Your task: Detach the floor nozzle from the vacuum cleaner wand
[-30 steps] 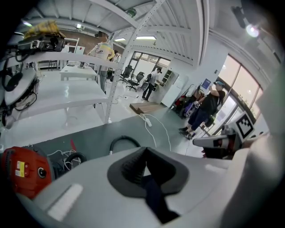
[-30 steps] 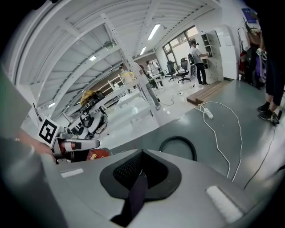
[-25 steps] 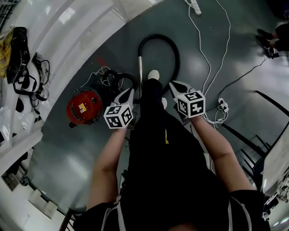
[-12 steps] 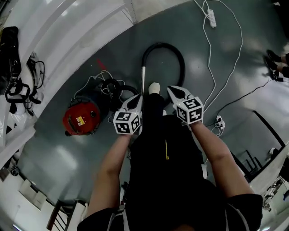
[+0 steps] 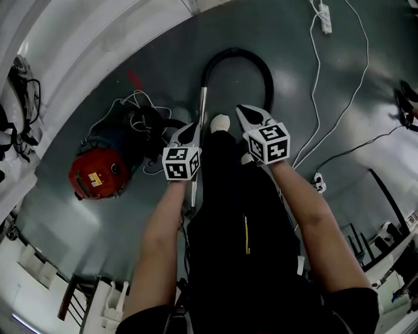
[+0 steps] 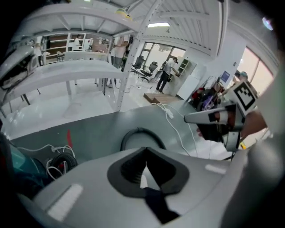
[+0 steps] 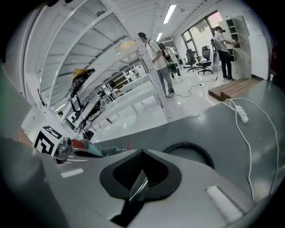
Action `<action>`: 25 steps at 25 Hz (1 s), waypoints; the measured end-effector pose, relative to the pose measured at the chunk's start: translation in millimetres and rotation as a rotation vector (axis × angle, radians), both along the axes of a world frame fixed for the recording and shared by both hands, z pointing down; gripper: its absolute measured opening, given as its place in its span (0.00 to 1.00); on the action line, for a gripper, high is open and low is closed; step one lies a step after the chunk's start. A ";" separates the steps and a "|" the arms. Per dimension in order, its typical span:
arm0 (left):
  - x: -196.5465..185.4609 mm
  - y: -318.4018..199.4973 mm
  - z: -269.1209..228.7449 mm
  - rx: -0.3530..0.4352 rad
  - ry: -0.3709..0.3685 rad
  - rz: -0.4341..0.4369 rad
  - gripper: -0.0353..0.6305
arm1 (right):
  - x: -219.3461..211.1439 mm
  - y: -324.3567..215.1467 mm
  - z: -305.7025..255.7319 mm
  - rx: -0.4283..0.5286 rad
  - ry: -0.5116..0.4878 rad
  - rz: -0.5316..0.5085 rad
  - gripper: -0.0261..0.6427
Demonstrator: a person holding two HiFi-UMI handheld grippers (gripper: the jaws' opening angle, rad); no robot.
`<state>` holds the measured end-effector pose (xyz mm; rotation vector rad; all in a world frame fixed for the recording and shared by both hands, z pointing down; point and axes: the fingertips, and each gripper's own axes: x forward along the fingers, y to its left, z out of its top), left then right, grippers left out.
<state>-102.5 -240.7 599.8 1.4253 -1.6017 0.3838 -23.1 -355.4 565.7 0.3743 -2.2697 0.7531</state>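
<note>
The left gripper [image 5: 189, 129] and the right gripper [image 5: 247, 112] hang side by side above a smooth grey floor [image 5: 170, 65] that gives off dull reflections. Each gripper's jaws are closed, their dark ribbed pads meeting with nothing clamped between them.

A thin, shiny metal wand [image 5: 202, 107] lies straight on the floor just beside the left gripper's tip. Its far end joins a black ribbed hose [image 5: 251, 55] that curves in a wide arch toward the right gripper. The wand's near end runs under the left forearm and beside the person's dark trouser leg, so the floor nozzle cannot be made out there. A white shoe tip [image 5: 221, 122] shows between the two grippers.

To the left, a round red canister [image 5: 98, 175] sits beside a tangle of black and white cord. Thin white cables [image 5: 318, 78] and a power strip [image 5: 324, 18] trail along the right. Bare floor lies beyond the hose arch, bounded on the left by a white ledge [image 5: 78, 45].
</note>
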 end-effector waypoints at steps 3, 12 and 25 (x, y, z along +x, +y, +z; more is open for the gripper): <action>0.5 -5.5 42.5 0.007 -0.009 -0.042 0.07 | 4.4 1.7 45.0 -0.017 -0.005 0.000 0.03; 14.9 -1.0 158.1 -0.057 -0.010 -0.058 0.07 | 0.6 -1.5 170.0 -0.071 0.016 0.005 0.03; -0.6 -24.5 283.8 -0.114 -0.071 -0.063 0.32 | -72.0 -8.2 292.7 -0.189 -0.023 -0.008 0.11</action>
